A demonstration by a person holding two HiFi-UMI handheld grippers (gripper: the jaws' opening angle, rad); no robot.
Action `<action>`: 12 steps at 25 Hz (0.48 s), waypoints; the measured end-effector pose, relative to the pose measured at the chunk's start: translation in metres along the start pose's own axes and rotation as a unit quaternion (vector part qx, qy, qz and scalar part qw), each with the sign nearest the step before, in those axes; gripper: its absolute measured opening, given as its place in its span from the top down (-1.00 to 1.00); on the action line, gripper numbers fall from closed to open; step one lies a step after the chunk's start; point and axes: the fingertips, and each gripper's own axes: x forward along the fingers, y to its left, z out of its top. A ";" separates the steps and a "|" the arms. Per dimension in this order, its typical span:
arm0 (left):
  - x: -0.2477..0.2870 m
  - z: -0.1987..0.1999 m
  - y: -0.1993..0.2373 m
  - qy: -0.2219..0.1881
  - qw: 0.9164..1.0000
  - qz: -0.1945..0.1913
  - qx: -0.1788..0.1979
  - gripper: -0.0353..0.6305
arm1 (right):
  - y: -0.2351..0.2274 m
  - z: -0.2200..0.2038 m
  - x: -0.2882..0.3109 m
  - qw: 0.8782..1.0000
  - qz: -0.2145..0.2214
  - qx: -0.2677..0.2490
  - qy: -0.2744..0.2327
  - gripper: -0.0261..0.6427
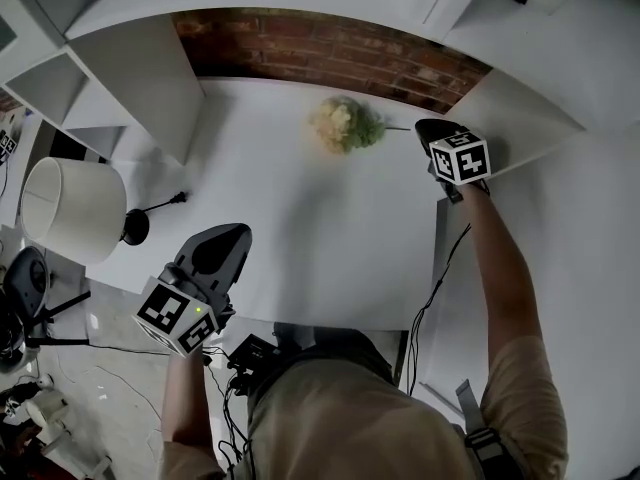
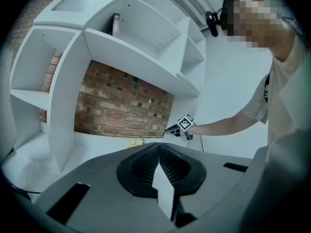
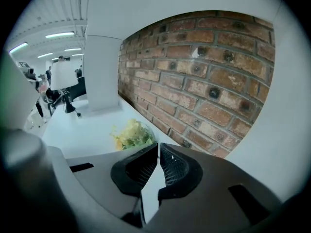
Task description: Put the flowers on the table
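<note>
Head view: flowers (image 1: 345,125) lie on table (image 1: 300,238), just ahead of right gripper (image 1: 422,128) tips. Its jaws are pressed together w/ nothing btwn; left gripper (image 1: 238,233) likewise (well back from flowers).

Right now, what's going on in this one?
A person stands at a white table with tongs in each hand. The flowers lie on the tabletop near the brick wall, and nothing grips them. The right tongs hang just beside them, shut and empty. The left tongs, also shut and empty, hover near the table's front edge. The flowers look already placed.
</note>
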 end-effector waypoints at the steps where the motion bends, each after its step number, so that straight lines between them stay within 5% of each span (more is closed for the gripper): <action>1: 0.000 0.001 -0.001 -0.002 1.000 -0.002 0.001 0.86 | 0.002 0.001 -0.003 1.000 0.000 -0.002 0.001 0.83; 12: -0.007 0.008 -0.003 -0.007 1.000 -0.004 0.020 0.86 | 0.119 0.007 -0.022 0.995 0.098 0.003 -0.020 0.83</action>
